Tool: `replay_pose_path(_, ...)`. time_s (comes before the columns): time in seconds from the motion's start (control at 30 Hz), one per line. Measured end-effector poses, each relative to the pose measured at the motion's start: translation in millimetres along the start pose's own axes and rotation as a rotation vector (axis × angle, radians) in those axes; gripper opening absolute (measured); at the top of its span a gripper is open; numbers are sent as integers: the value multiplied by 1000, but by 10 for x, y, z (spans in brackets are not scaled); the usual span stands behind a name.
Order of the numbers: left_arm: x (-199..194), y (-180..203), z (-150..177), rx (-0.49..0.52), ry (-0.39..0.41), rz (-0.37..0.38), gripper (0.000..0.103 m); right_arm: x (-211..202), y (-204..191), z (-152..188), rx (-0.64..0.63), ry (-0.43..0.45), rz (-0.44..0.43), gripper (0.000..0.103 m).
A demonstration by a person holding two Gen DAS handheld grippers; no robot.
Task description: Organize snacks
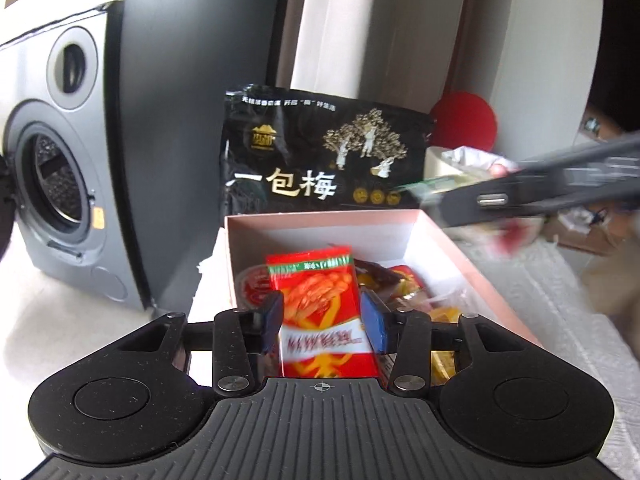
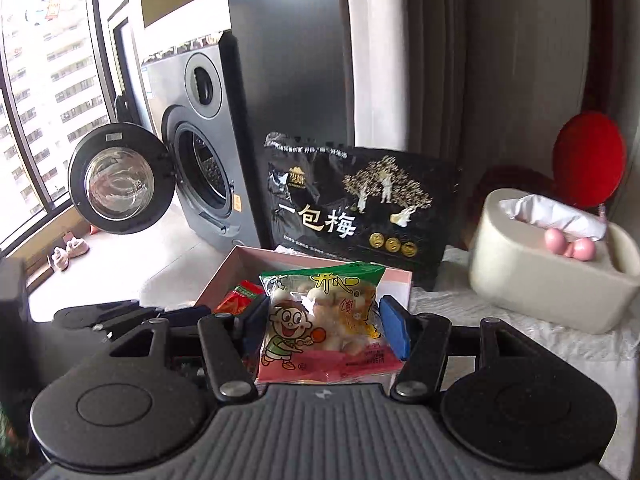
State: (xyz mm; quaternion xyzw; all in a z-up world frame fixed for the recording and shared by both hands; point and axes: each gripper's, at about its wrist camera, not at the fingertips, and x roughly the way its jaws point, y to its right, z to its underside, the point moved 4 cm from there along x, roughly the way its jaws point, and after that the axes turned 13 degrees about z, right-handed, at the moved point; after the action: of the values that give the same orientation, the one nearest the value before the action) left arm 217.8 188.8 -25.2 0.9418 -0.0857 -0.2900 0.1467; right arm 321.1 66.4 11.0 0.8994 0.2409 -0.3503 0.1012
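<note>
Left gripper [image 1: 324, 322]: jaws pinching a red snack packet [image 1: 320, 304], held over the near end of the pink box [image 1: 320, 220].
Right gripper [image 2: 326, 328]: jaws pinching a green-topped bun-snack bag [image 2: 324, 320], above the box's near right corner.
Pink box: open, several wrapped snacks inside.
Black plum bag [image 2: 360, 208]: upright against the box's far edge.
Tissue box [image 2: 552, 280]: right of the plum bag.

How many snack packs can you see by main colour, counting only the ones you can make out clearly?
Red: 1, the red packet held in the left tool.
Green and pink: 1, the bun-ball bag held in the right tool.
Black: 1, the plum bag behind the pink box.
Total: 3; the box's other snacks are too jumbled to count.
</note>
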Motion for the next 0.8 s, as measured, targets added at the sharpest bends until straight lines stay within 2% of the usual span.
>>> replay_pose_path(0.1,20,-11,17,-15,-16,15,46,485,-96,-84,51,-82,-7,60)
replay_pose_path(0.2,83,13,44,15,-41,2,40,876,-81,-73,94,-166,11,60)
replay_pose_path(0.3,136,36,68,29,-55,13,40,1057,-42,30,115,-233,-10,60)
replay_pose_path(0.43,201,32,84,28,-63,12,40,996,-7,106,111,-234,-29,66)
replay_pose_path(0.5,210,25,88,23,-63,5,40,919,21,130,132,-240,-71,74)
replay_pose_path(0.57,195,21,82,16,-59,-4,40,803,92,155,164,-230,-102,74)
replay_pose_path(0.67,145,32,86,18,-53,-15,40,534,202,244,177,-163,-90,74)
replay_pose_path(0.73,127,55,90,26,-58,-21,40,361,233,339,147,-130,-85,71)
replay_pose_path(0.8,130,79,85,31,-62,-24,40,233,222,439,101,-135,-99,49)
